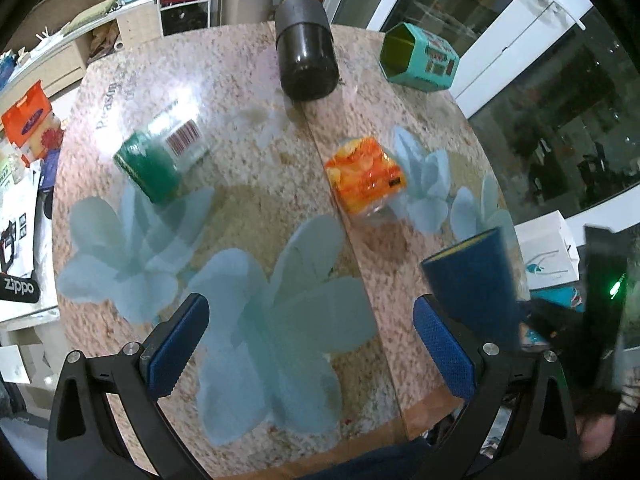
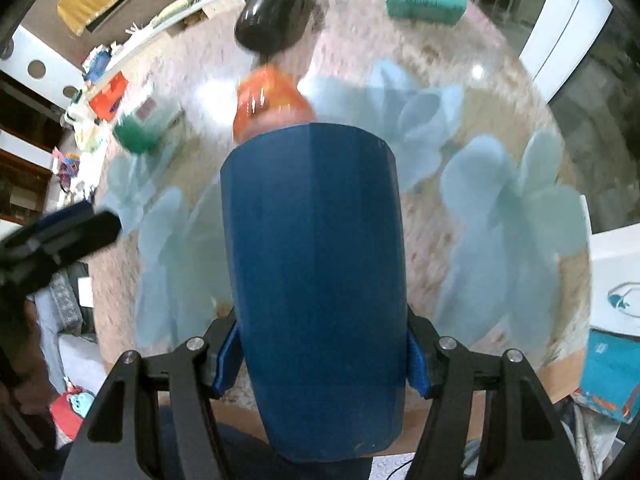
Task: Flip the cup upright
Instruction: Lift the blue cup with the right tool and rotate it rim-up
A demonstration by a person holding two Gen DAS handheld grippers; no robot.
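Observation:
The blue cup (image 2: 316, 264) fills the middle of the right wrist view. My right gripper (image 2: 320, 360) is shut on it, blue pads pressed on both sides, and holds it above the table. In the left wrist view the same cup (image 1: 472, 280) shows at the right, tilted, with a yellowish rim. My left gripper (image 1: 312, 344) is open and empty over the near part of the table, with the cup just right of its right finger (image 1: 444, 348). The left gripper also shows blurred at the left of the right wrist view (image 2: 64, 232).
On the round stone-pattern table (image 1: 248, 200) with pale blue flowers lie a black cylinder (image 1: 306, 50), a teal hexagonal tin (image 1: 418, 58), an orange packet (image 1: 366, 174) and a green-capped clear jar (image 1: 160, 160). Cluttered shelves stand left, windows right.

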